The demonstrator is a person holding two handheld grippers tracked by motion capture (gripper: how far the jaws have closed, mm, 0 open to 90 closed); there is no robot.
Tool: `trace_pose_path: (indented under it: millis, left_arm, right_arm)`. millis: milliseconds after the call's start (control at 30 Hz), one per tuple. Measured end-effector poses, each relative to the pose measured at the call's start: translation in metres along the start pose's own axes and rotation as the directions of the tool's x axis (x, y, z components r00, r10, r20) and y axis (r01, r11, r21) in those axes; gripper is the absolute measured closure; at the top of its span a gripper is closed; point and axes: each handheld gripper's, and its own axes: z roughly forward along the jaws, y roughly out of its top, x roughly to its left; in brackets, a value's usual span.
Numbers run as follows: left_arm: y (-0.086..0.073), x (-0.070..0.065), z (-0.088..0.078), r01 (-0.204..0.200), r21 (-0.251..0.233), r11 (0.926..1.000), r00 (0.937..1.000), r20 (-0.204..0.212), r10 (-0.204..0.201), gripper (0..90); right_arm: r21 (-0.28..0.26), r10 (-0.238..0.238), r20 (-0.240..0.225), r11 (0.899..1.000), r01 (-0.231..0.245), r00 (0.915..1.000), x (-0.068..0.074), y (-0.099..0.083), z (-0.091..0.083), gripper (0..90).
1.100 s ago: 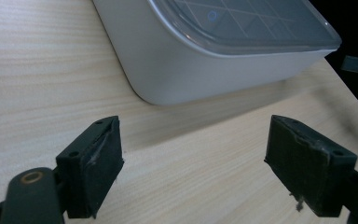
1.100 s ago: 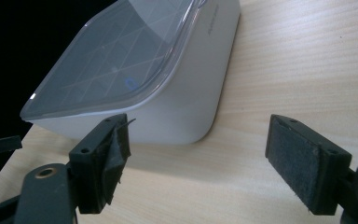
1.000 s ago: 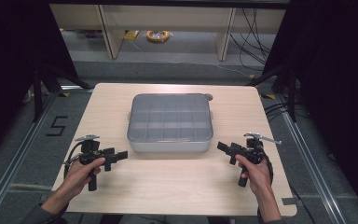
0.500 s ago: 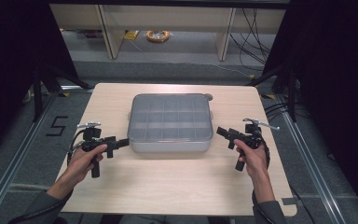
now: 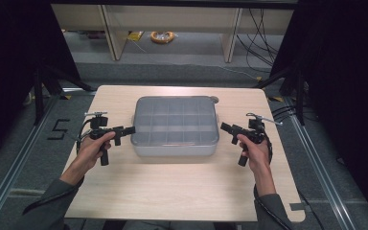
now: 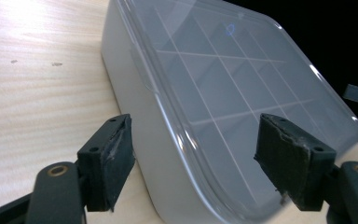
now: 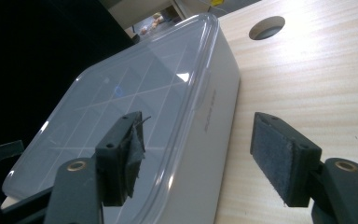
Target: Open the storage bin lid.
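One lidded, translucent grey compartment box (image 5: 175, 125), straddled by both spread tools, left (image 5: 128, 130) and right (image 5: 226, 127), jaws lately narrowing.

- Compartment box (image 5: 175, 125): grey, rectangular with rounded corners, lying flat at the table's centre.
- Its clear lid (image 6: 242, 88) is on, and divider walls show through as a grid.

A pale wood-grain table (image 5: 182, 191) with a round hole (image 7: 266, 27) stands on grey floor (image 5: 182, 55). Beyond it are beige shelf legs (image 5: 110, 33), black cables (image 5: 261, 28), and an orange coil (image 5: 163, 36); darkness flanks both sides.
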Motion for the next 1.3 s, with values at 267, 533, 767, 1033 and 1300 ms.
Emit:
trace_pose_path:
  millis: [267,533,767,1033,1300]
  left_arm:
    - [0.013,0.004,0.014,-0.001,-0.002,1.0,1.0,-0.001,0.001,34.5]
    - [0.018,0.011,0.019,0.021,0.001,0.9998,0.9998,-0.005,-0.021,37.0]
    - [0.023,0.011,0.029,0.056,-0.004,0.9984,0.9984,-0.013,-0.056,38.5]
    - [0.023,0.012,0.044,0.049,0.035,0.9982,0.9986,-0.019,-0.049,42.0]
    - [0.02,0.008,0.047,0.046,0.032,0.9984,0.9986,-0.029,-0.045,46.7]
  right_arm:
    - [0.019,0.003,-0.012,1.0,-0.002,0.9999,0.003,0.008,0.024,38.4]
    - [0.046,0.022,-0.005,0.999,-0.021,0.9998,0.003,0.01,0.043,38.8]
    - [0.06,0.035,-0.017,0.998,-0.034,0.9992,0.003,0.009,0.05,39.9]
    - [0.064,0.012,-0.021,0.998,-0.011,0.9997,0.004,0.009,0.059,43.9]
    - [0.052,0.03,-0.02,0.998,-0.029,0.9993,0.004,0.009,0.064,47.1]
